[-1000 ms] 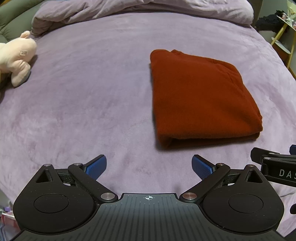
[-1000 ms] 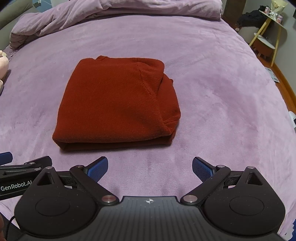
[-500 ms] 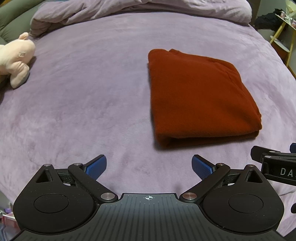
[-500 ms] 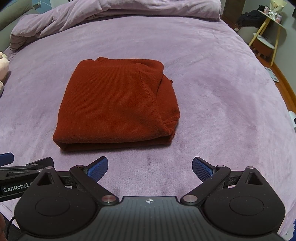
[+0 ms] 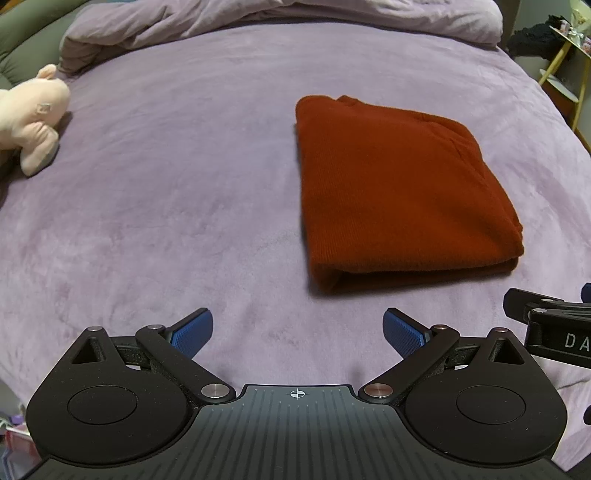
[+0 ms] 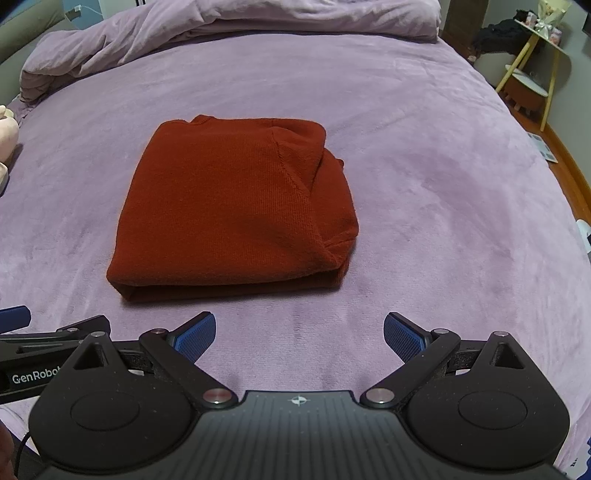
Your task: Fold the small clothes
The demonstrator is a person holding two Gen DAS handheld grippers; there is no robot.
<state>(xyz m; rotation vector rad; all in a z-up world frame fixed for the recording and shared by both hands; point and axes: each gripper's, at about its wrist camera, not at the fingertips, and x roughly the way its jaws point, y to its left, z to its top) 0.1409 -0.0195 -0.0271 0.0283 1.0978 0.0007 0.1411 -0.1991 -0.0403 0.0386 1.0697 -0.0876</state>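
Note:
A rust-red knitted garment (image 5: pixel 399 192) lies folded into a thick rectangle on the purple bedspread (image 5: pixel 166 206); it also shows in the right wrist view (image 6: pixel 232 214). My left gripper (image 5: pixel 297 330) is open and empty, hovering near the bed's front, with the garment ahead and to its right. My right gripper (image 6: pixel 299 332) is open and empty, just in front of the garment's near folded edge. Each gripper shows at the edge of the other's view, the right one in the left wrist view (image 5: pixel 550 325), the left one in the right wrist view (image 6: pixel 44 350).
A pink plush toy (image 5: pixel 33 114) lies at the bed's left side. A bunched purple duvet (image 6: pixel 229 22) lies along the far end. A yellow-legged side table (image 6: pixel 535 62) stands beyond the bed's right edge, above a wooden floor (image 6: pixel 569 177).
Both grippers have drawn back slightly and stay open. The folded garment has not moved on the bed.

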